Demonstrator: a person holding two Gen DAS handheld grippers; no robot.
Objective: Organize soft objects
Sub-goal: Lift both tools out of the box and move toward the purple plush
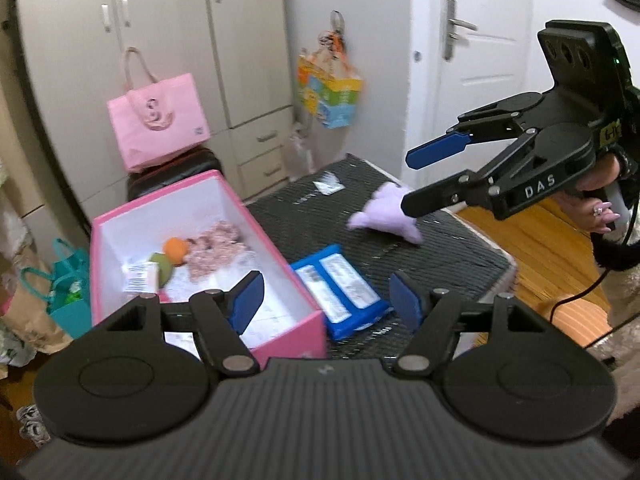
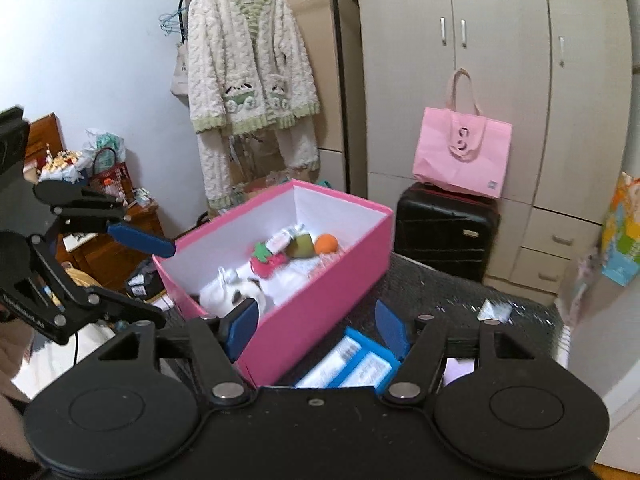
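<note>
Already several soft toys are being kept in the pink box, while a purple plush and blue pack are being left outside, both tongs released and empty.

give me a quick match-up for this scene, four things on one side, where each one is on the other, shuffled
Things:
1. orange ball
2. purple plush
3. blue wipes pack
4. pink tote bag

Places:
A. on the black suitcase
B. inside the pink box
C. on the dark table, near the right gripper
D. on the table beside the box

Pairs: 1-B, 2-C, 3-D, 4-A
</note>
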